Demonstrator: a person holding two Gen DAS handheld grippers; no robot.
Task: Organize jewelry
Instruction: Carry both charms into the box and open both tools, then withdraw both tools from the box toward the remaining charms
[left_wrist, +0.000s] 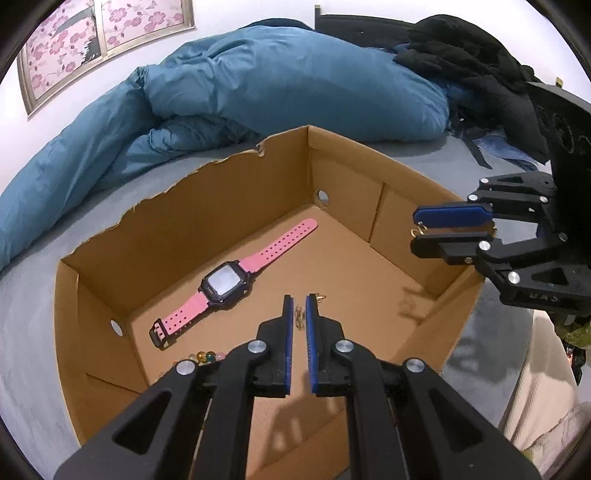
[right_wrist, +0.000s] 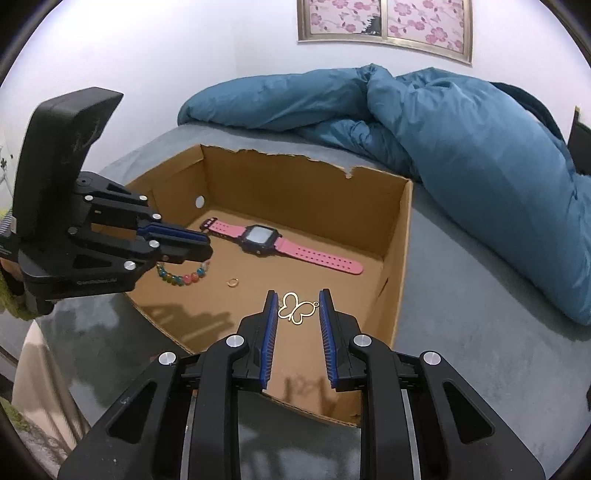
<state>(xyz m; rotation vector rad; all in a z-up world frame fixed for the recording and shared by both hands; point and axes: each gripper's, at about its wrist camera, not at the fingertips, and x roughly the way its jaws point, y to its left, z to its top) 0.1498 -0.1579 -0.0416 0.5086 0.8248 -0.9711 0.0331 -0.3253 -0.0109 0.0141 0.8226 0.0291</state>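
Note:
An open cardboard box (left_wrist: 236, 199) (right_wrist: 400, 236) sits on a grey bed. Inside lie a pink-strapped watch (left_wrist: 229, 284) (right_wrist: 266, 240), a coloured bead bracelet (right_wrist: 181, 277) (left_wrist: 205, 357) and a small gold ring (right_wrist: 232, 282). My right gripper (right_wrist: 298, 308) (left_wrist: 421, 230) hangs over the box's right part with its jaws apart; a gold butterfly pendant (right_wrist: 297, 308) (left_wrist: 417, 231) sits between the fingertips, and it is unclear whether it is still held. My left gripper (left_wrist: 300, 314) (right_wrist: 205, 243) is low over the box floor, jaws slightly apart and empty, above a small gold piece (left_wrist: 300, 315).
A rumpled blue duvet (left_wrist: 277, 81) (right_wrist: 461, 140) lies behind the box. Black clothing (left_wrist: 472, 62) is piled at the far right. A framed flower picture (right_wrist: 384, 22) hangs on the white wall. The bed edge drops off near me (right_wrist: 48, 369).

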